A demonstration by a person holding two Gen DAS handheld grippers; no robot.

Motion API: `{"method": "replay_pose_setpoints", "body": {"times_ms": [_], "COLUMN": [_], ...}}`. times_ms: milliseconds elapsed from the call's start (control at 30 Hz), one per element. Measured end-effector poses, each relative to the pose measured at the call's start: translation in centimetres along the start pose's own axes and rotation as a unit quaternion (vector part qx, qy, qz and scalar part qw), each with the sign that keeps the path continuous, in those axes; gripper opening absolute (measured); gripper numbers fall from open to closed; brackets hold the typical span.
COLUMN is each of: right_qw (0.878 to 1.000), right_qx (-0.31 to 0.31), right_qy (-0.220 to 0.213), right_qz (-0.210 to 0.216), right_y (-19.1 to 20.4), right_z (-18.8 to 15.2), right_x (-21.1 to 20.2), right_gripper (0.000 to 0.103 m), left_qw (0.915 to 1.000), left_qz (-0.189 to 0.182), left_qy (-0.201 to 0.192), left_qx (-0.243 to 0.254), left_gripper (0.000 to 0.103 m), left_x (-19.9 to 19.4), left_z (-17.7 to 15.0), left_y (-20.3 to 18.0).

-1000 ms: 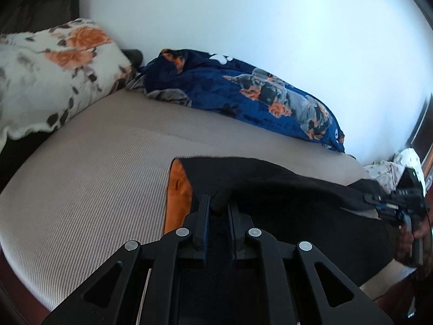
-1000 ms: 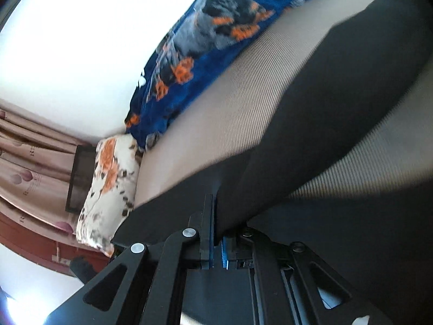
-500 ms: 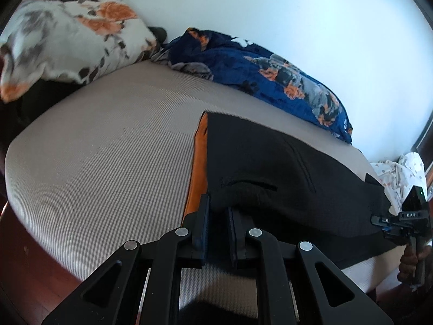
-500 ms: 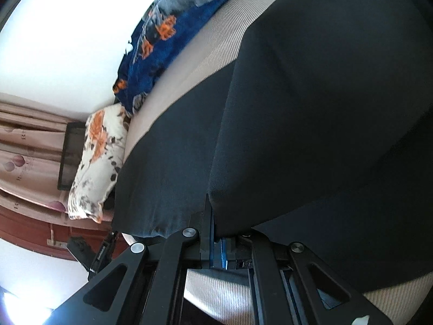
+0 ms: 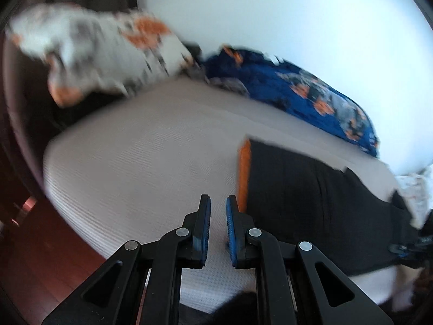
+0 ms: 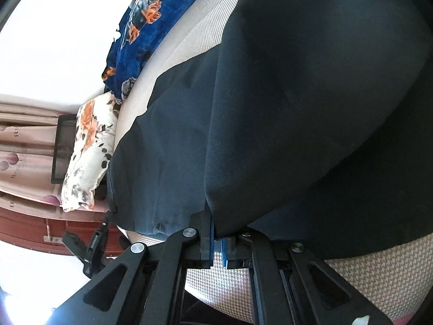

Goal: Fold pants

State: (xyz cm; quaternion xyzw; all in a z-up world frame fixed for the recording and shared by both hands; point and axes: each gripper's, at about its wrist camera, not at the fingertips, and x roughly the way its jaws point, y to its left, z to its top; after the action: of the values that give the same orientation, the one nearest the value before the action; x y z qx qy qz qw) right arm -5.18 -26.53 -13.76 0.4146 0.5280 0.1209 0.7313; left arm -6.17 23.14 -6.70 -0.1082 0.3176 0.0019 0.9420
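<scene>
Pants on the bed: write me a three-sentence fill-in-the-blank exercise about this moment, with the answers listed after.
1. The left gripper has its jaws ____ and holds nothing.
2. The right gripper pinches the ____ pants.
3. The strip along the pants' edge is coloured ____.

Answers: open; black; orange

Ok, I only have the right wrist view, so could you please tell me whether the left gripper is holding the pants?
Observer: No. The left gripper is open, with only the bed showing between its fingers.
Operator: Thanks. Where are the pants relative to it?
Observer: The pants lie flat on the bed, just to its right.
Operator: Is there any landmark on that end?
Observer: Yes, an orange band runs along the pants' edge, right beside the gripper's right fingertip.
</scene>
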Motion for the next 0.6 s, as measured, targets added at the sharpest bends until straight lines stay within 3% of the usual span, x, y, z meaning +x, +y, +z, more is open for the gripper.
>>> {"method": "replay_pose_setpoints", "body": {"times_ms": [67,133,267,333,400,467,600], "right_qw": [1.0,1.0,1.0,1.0,0.999,0.999,0.999], "right_qx": [0.003,-0.001,-0.014,-0.024,-0.031,-0.033,-0.017], "right_qy": [0.0,-0.001,-0.005,-0.003,-0.002,-0.005,-0.039], "right_qz": [0.002,-0.001,-0.003,0.002,0.012,0.015,0.034], "right_y": [-0.2,-0.1,0.2,0.3,0.2,-0.1,-2.3], "right_z": [0.0,-0.1,-0.1,-0.1,0.0,0.2,1.9], "right_x": [0.0,0.0,0.0,0.0,-0.3,-0.8,-3.8], "right_gripper": [0.005,0.005,0.005,0.007,0.008,0.012,0.035], "left_qw": [0.9989,0.9972,0.9896,0.9821,0.9791,0.9804,0.9796], "left_qz": [0.007,-0.016,-0.106,-0.115,-0.118,-0.125,-0.134], "left_qy": [-0.035,-0.039,0.035,0.091,0.126,0.123,0.133], "left_qx": [0.03,0.062,0.09,0.118,0.108,0.088,0.067], "left_gripper": [0.012,0.012,0.012,0.012,0.012,0.012,0.012], "left_x": [-1.4,-1.7,1.5,4.1,5.9,6.1,6.4], "left_z": [0.9,1.5,0.6,-1.2,-2.6,-2.7,-2.6], "left_y": [-1.6,-3.9,-9.1,-11.4,-11.6,-11.1,-10.2]}}
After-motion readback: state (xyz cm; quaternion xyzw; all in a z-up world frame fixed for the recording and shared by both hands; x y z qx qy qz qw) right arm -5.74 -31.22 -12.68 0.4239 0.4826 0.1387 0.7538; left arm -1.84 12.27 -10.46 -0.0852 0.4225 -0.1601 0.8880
